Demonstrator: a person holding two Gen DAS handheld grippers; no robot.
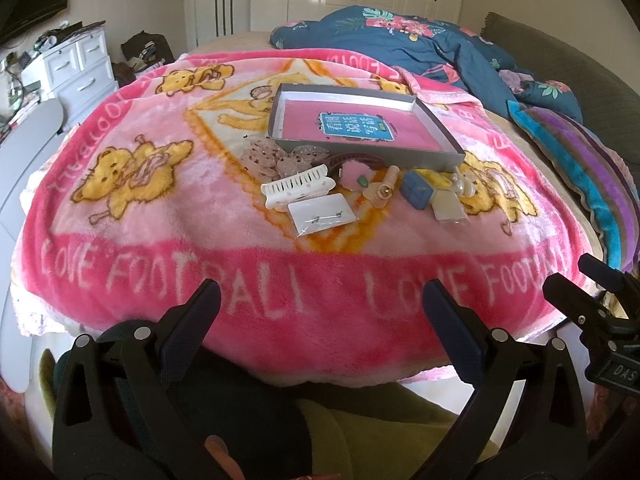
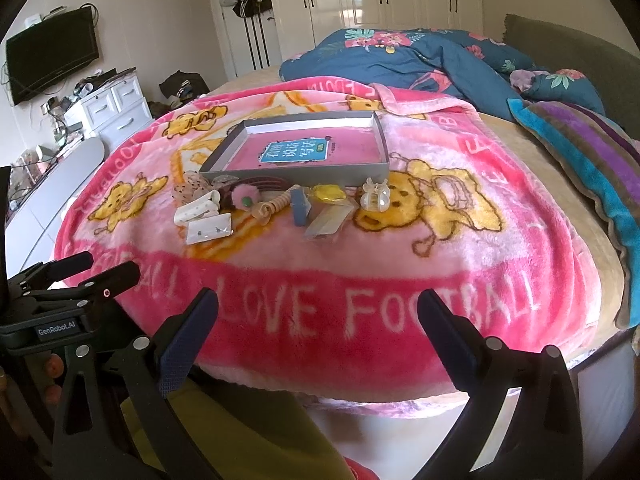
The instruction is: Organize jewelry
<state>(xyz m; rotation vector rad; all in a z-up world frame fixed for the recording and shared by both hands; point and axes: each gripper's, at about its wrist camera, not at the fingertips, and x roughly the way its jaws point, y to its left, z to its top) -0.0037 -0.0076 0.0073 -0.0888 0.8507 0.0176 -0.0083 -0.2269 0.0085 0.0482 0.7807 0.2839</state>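
A grey shallow box (image 1: 400,151) (image 2: 280,170) with a pink floor and a blue label lies on the pink blanket. In front of it lies a heap of hair clips and jewelry: a white claw clip (image 1: 298,189) (image 2: 198,208), a white card with earrings (image 1: 322,213) (image 2: 209,230), a pink pompom (image 1: 354,174) (image 2: 242,197), a blue block (image 1: 416,194) (image 2: 301,208) and a clear claw clip (image 2: 375,196). My left gripper (image 1: 322,300) is open and empty at the bed's near edge. My right gripper (image 2: 318,310) is open and empty there too, to the right of the left one.
A pink "LOVE FOOTBALL" blanket (image 1: 120,216) (image 2: 480,240) covers the bed. A blue floral quilt (image 1: 420,44) and a striped pillow (image 2: 592,172) lie at the back right. White drawers (image 1: 80,68) stand at the left. The other gripper shows at each view's edge.
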